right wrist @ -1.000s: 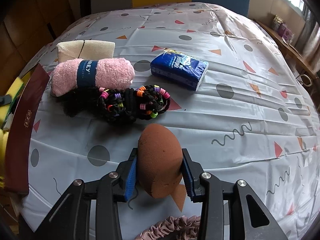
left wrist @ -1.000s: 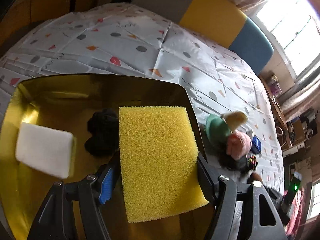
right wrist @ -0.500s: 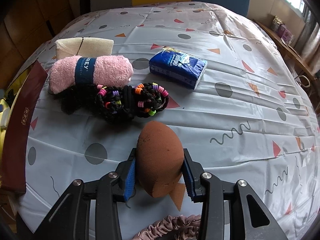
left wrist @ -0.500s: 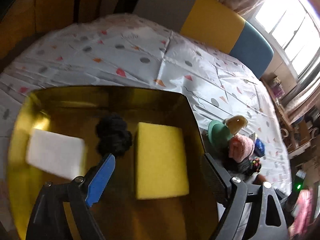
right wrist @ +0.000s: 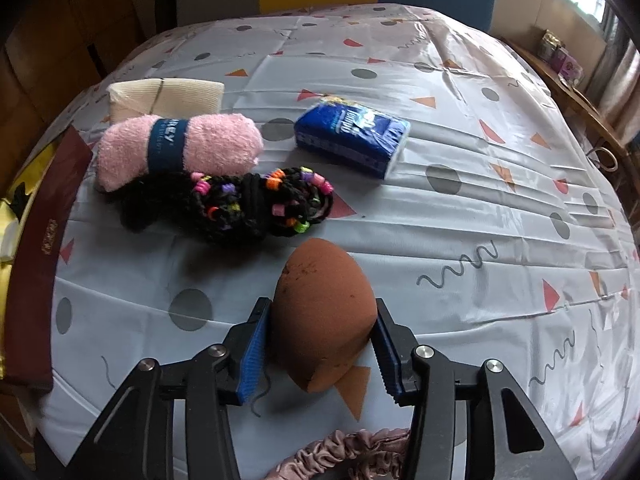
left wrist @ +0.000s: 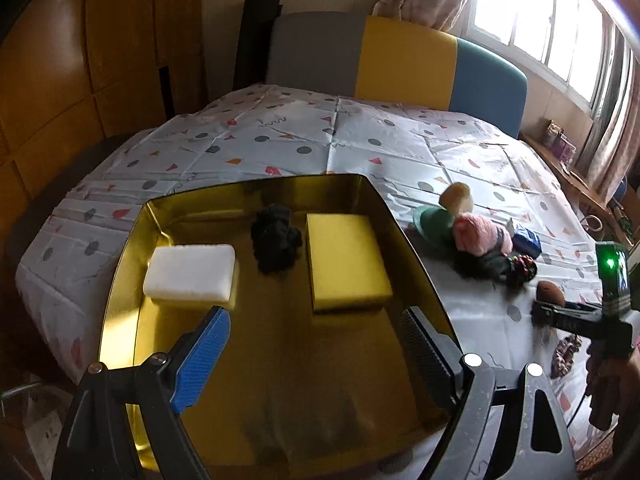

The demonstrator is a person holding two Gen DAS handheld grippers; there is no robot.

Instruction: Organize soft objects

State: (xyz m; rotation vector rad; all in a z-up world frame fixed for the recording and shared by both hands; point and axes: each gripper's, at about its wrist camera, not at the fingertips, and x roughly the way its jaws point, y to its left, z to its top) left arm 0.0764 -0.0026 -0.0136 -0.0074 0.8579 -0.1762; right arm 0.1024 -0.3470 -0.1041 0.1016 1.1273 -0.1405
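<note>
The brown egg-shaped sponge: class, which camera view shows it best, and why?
The right wrist view: the brown egg-shaped sponge fills the foreground between the right gripper's pads, whose jaws have just been opening, with its shape and texture clear. The left wrist view shows it only as a small brown blob at the far right.

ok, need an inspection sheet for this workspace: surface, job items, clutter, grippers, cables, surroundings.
Surface: patterned tablecloth, creased.
Job's things: gold tray holds yellow sponge, white sponge, black scrunchie. On the cloth: brown sponge, pink towel roll, beaded hair ties, tissue pack, cream cloth, pink scrunchie.
Clutter: green item, partly hidden.
Grippers: left gripper open, empty, over the tray; right gripper jaws just opening around the brown sponge, small gaps both sides.
Cables: nothing seen.
Surroundings: sofa, window.
</note>
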